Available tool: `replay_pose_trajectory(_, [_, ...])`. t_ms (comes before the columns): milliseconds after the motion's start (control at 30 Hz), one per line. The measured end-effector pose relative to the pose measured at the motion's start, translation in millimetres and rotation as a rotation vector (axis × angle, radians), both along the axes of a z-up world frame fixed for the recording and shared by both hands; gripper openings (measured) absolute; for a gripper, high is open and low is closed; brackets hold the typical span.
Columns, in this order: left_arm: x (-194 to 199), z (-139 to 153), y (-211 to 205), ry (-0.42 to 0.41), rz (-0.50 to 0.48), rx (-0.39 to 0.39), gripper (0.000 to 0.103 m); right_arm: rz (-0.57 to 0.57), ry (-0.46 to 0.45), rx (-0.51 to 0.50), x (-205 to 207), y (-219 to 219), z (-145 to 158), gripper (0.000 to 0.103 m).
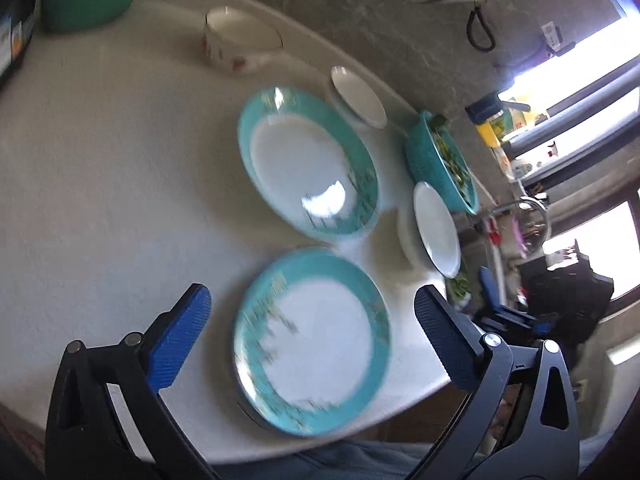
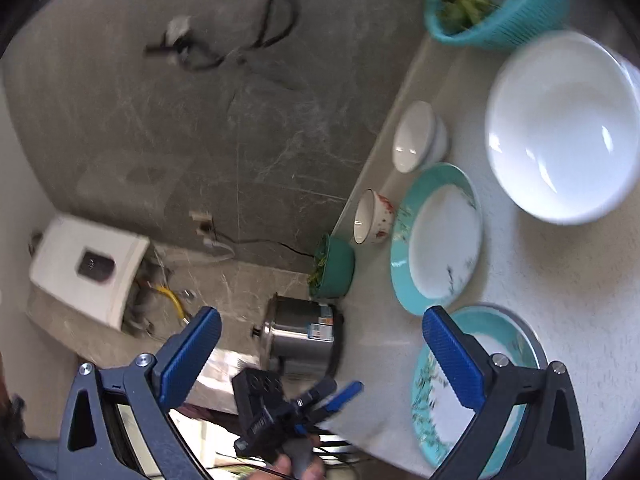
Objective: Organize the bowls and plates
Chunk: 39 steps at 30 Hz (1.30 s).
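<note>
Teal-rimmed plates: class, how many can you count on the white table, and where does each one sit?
2. The near plate lies at the table's front edge, framed by the open left gripper. The far plate lies just beyond it, between three bowls. Any others would be out of view.

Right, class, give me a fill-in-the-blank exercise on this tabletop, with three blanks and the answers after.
1. The two plates, near plate and far plate, have rims coloured ____.
2. The left gripper has its fingers ____, holding nothing.
3. The basket holds ____ vegetables.
4. The largest bowl is plain ____.

Missing words: teal; open; green; white
</note>
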<state>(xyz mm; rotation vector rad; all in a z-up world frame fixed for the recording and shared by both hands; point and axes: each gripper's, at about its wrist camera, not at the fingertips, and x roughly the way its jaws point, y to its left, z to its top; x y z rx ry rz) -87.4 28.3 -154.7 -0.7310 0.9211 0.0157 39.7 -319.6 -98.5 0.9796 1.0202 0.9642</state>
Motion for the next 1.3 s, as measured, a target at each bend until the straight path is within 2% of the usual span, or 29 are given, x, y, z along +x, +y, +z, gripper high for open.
replay_pose_trajectory(67, [19, -1, 25, -0.017, -0.017, 0.025, 0.103, 0.046, -0.064, -0.068, 14, 22, 10, 0.103])
replay_pose_trajectory(233, [81, -19, 85, 0.021, -0.091, 0.008, 0.102, 0.117, -0.078, -0.217, 65, 59, 0, 0.103])
replay_pose_trajectory(333, [113, -26, 107, 0.019, -0.169, -0.04, 0.102, 0.113, -0.025, -0.241, 90, 65, -17, 0.103])
replay_pose_trajectory(467, [141, -38, 124, 0.038, -0.261, -0.089, 0.102, 0.085, 0.079, -0.209, 100, 71, -43, 0.103])
replay_pose_trajectory(600, [164, -56, 132, 0.079, -0.325, -0.147, 0.102, 0.059, 0.127, -0.217, 98, 75, -57, 0.103])
replay_pose_trajectory(633, [167, -59, 133, 0.087, -0.332, -0.141, 0.102, 0.05, 0.144, -0.221, 99, 77, -60, 0.103])
replay_pose_trajectory(733, [177, -67, 132, 0.112, -0.358, -0.169, 0.102, 0.024, 0.15, -0.269, 99, 80, -64, 0.103])
replay_pose_trajectory(867, [188, -70, 129, 0.119, -0.387, -0.175, 0.102, 0.003, 0.163, -0.324, 98, 80, -68, 0.103])
replay_pose_trajectory(1067, [198, -77, 131, 0.139, -0.398, -0.16, 0.102, -0.054, 0.237, -0.386, 100, 74, -86, 0.103])
replay_pose_trajectory(1300, [204, -79, 132, 0.125, -0.42, -0.191, 0.101, -0.046, 0.286, -0.388, 105, 79, -101, 0.103])
